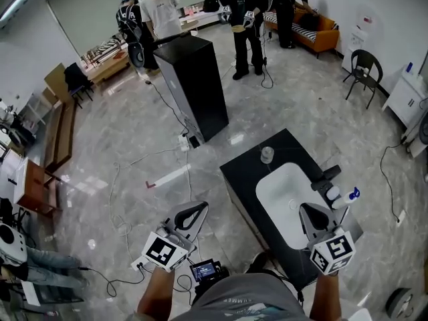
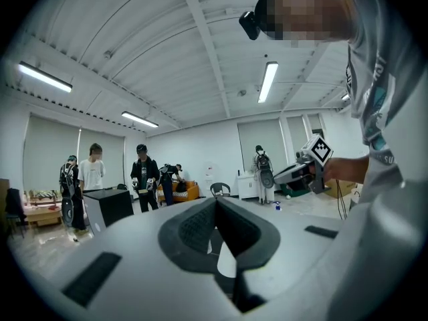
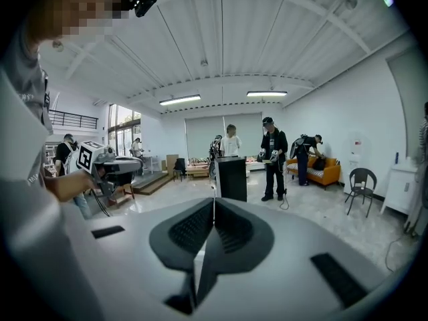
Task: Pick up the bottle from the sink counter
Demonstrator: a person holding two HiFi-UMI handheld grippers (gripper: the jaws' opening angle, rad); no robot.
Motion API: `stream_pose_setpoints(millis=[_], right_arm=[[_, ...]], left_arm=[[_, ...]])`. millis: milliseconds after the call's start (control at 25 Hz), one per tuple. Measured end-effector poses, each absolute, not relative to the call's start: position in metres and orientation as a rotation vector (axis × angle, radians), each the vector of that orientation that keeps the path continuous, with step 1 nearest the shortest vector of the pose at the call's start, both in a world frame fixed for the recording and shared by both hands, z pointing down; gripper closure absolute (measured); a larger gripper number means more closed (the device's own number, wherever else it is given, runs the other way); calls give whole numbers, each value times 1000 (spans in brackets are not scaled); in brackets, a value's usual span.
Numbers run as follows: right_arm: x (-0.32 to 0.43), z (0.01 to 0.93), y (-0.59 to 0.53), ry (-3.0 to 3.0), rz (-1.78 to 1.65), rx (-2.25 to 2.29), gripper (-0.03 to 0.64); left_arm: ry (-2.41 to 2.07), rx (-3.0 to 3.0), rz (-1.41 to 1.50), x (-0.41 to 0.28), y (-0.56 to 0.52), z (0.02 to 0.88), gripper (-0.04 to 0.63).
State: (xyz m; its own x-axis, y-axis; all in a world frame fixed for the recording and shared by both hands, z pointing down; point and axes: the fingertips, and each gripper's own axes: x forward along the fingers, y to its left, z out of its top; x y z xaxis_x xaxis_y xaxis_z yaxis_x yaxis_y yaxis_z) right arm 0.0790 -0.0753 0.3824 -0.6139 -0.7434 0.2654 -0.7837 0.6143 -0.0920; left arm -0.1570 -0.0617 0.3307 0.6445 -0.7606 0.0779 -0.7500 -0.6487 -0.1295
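A black sink counter (image 1: 244,172) with a white basin (image 1: 284,196) stands just ahead of me on the right. On its right rim, beside the black faucet (image 1: 326,177), stands a small white bottle (image 1: 334,194) with a blue sprayer. A clear glass (image 1: 267,154) sits at the counter's far end. My right gripper (image 1: 308,210) hovers over the basin's near end, left of the bottle, jaws shut and empty (image 3: 214,202). My left gripper (image 1: 196,210) hangs over the floor left of the counter, also shut and empty (image 2: 215,199). Each gripper view looks level across the room and shows the other gripper.
A tall black cabinet (image 1: 194,85) stands on the floor beyond the counter. Cables and a power strip (image 1: 184,141) lie left of it. Several people stand at the back near an orange sofa (image 1: 314,31). A black chair (image 1: 364,69) and a white cabinet (image 1: 408,95) are at the right.
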Motion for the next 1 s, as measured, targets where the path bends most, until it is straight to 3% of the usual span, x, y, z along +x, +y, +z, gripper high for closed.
stream_pose_setpoints(millis=[280, 1000], right_arm=[[92, 392, -99, -2666, 318, 1194, 612], [128, 415, -138, -2478, 373, 1405, 612]], left_arm=[[1307, -2741, -316, -143, -87, 348, 592], [1014, -2916, -285, -91, -204, 404, 592]])
